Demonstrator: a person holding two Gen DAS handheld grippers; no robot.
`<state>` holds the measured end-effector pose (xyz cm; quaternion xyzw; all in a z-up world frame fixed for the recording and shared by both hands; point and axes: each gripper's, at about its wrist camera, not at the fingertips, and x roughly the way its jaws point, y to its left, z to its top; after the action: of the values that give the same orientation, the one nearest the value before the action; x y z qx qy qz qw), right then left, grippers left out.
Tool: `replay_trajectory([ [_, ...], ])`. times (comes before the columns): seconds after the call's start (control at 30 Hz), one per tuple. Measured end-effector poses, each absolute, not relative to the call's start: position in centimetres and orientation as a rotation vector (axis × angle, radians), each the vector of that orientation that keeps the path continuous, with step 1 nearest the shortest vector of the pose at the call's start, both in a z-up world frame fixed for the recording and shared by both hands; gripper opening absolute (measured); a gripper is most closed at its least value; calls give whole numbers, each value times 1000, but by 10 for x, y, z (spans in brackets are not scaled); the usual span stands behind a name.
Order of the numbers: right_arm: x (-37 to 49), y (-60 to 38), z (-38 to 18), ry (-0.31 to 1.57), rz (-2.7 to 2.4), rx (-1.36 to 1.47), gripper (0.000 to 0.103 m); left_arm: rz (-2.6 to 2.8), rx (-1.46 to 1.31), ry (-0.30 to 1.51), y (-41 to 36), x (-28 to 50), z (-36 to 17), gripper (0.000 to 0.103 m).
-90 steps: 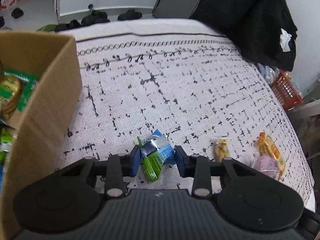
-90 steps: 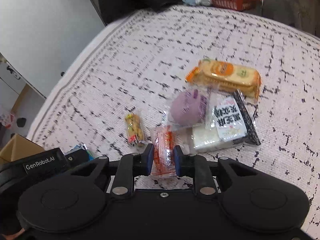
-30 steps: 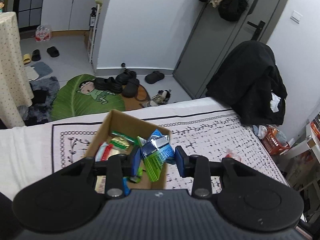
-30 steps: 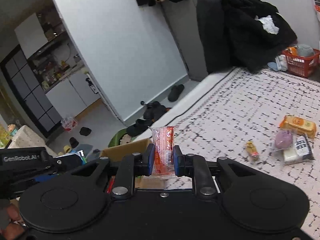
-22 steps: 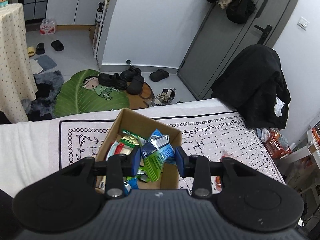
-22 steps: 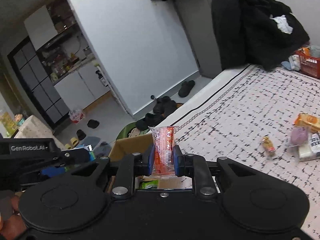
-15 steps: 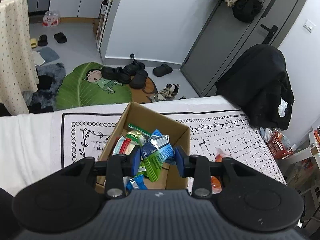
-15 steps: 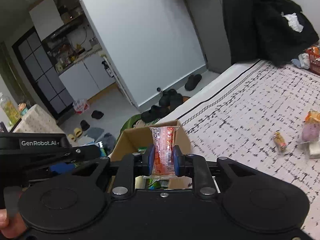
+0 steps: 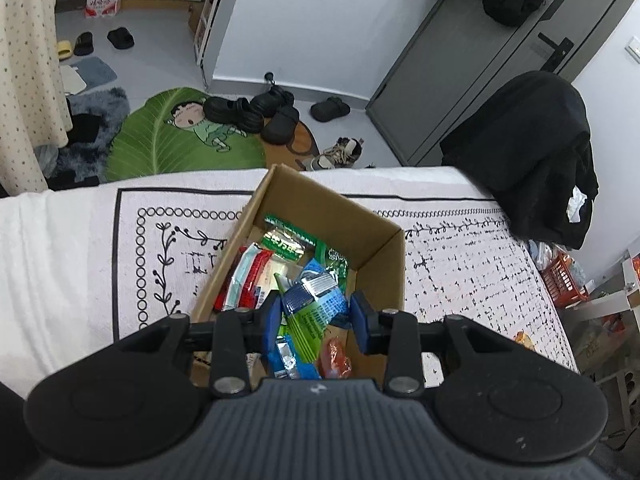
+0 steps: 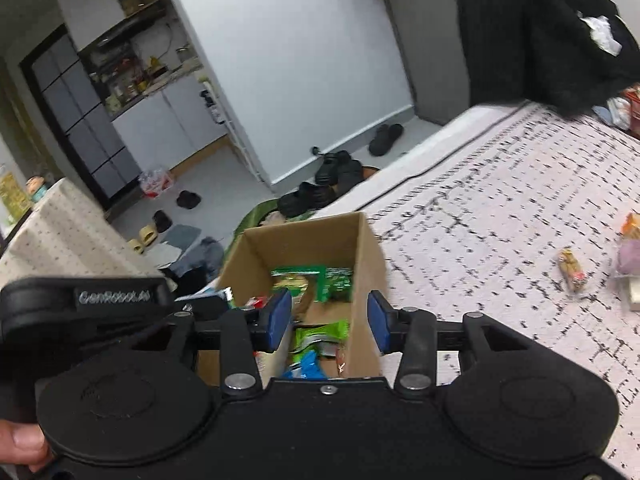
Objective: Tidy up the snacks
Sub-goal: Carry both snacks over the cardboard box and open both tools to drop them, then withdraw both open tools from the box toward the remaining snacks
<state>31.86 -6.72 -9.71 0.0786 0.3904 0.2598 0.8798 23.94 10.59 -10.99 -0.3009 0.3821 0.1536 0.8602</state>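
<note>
1. At the far left of the right wrist view, part of a person's hand (image 10: 18,446) showed at the frame edge behind the black body of the left gripper (image 9: 315,318).
2. The left gripper hovered over the open cardboard box (image 9: 384,248), its blue pads pinching a blue-and-green snack packet (image 9: 310,308) that hung between them above the box's contents.
3. The box sat on a white patterned cloth (image 9: 472,264) and held a heap of wrappers: a green packet (image 9: 286,240) toward the far wall, a red-and-white one (image 9: 250,276) on the left, and an orange-red packet (image 9: 334,362) lying low at the near end, just below the left gripper's right finger.
4. The right gripper (image 10: 328,320) was also above the box, its jaws spread wide with nothing between the pads.
5. Farther right on the cloth, well apart from the box, a small yellow-brown snack (image 10: 572,270) lay loose, and near it, at the frame edge, a purple packet (image 10: 629,258) and an orange one (image 10: 633,224).
6. A black garment (image 9: 540,152) hung at the cloth's far right corner.
</note>
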Motion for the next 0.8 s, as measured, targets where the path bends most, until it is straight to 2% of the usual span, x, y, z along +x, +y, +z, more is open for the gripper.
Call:
replay_trajectory([
  [0.27, 336, -80, -107, 850, 446, 172, 43, 281, -636, 853, 100, 256, -125, 37],
  [0.37, 342, -84, -108, 854, 432, 177, 44, 250, -638, 867, 95, 262, -127, 42],
  [0.53, 350, -92, -109, 858, 413, 189, 45, 255, -651, 885, 95, 269, -128, 58],
  [0.8, 355, -110, -106, 857, 381, 215, 47, 277, -633, 883, 92, 270, -125, 60],
])
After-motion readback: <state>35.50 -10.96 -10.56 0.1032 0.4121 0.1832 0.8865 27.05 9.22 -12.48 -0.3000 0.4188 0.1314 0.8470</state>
